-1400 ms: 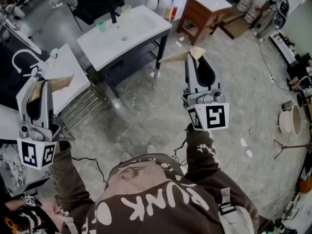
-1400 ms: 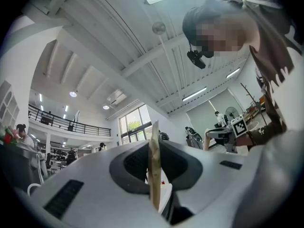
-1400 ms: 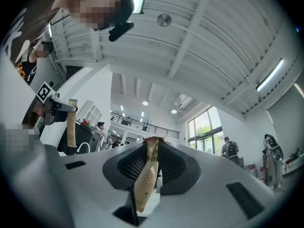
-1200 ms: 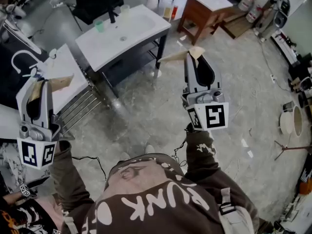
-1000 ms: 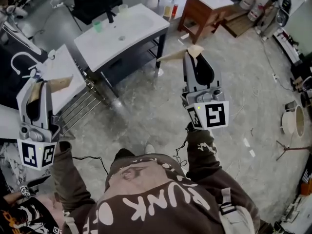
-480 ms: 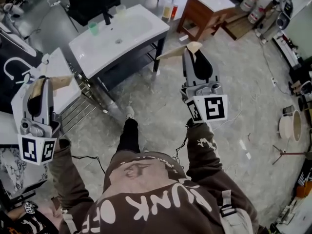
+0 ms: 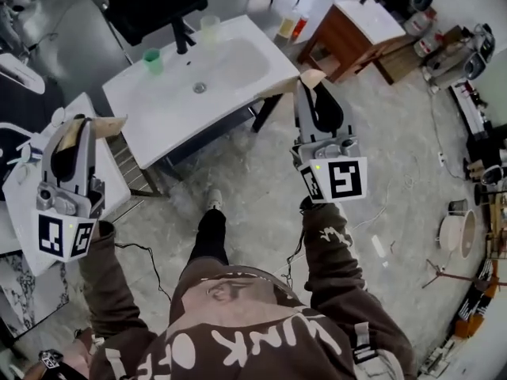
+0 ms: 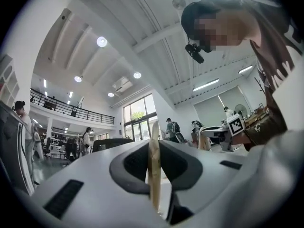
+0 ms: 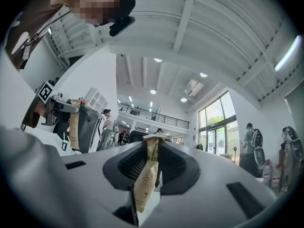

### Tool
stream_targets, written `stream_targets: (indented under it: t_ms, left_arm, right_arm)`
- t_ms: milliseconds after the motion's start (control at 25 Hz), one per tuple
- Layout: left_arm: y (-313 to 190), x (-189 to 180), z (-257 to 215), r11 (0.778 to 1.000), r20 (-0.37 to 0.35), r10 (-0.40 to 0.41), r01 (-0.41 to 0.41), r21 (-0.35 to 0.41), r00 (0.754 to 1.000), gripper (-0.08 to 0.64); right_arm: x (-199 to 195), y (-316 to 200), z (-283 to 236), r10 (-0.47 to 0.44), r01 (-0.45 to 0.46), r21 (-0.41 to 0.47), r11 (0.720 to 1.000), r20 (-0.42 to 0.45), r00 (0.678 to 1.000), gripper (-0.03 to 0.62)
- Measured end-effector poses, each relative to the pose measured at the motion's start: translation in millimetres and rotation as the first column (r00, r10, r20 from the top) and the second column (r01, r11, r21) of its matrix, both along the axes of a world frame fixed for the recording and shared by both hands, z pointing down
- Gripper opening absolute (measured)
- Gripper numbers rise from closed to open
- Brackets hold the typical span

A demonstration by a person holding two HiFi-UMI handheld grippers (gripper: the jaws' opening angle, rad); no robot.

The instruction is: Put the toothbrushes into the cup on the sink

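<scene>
While your left gripper [image 7: 74, 127] clamps one toothbrush [image 7: 103, 123] and right gripper [image 7: 314, 84] another toothbrush [image 7: 281, 88], the green cup [image 7: 152, 60] stands on the sink [image 7: 238, 58] at 11 o'clock. Likely light, stiff, paper sleeves slippery; you hold each near its end.

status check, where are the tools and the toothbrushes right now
Left tool shut on left toothbrush packet, right tool shut on right toothbrush packet. Both held up, away from green cup on sink. Nothing seen in the way.
</scene>
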State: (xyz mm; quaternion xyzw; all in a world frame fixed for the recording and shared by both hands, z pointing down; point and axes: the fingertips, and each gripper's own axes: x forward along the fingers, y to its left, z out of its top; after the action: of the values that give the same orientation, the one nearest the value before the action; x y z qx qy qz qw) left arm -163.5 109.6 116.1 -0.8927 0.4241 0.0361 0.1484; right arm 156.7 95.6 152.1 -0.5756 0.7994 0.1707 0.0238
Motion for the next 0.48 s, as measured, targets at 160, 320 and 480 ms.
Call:
stream_targets:
  t_ms: [160,320,480]
  left_arm:
    - [-78.8,-5.6,18.6,1.0,0.005,-0.008,0.008,-0.03,1.0,0.049]
    - [-142.6,-6.0,39.8,0.998,0.003,-0.013,0.013,-0.066,1.0,0.049]
    - [-195.2,-4.8,61.6,0.996,-0.001,-0.012,0.012,-0.094,1.0,0.049]
  right_arm:
    - [-17.5,-85.1,19.0,-0.025,0.024,-0.04,0.999,-0.028,0.999,0.081]
    - [-29.0,-153.4,39.6,-0.046,0.043,-0.072,0.996,-0.041,0.998,0.081]
    - [-38.3,-210.2,61.7,-0.063,0.058,-0.1,0.993,-0.049,0.997,0.081]
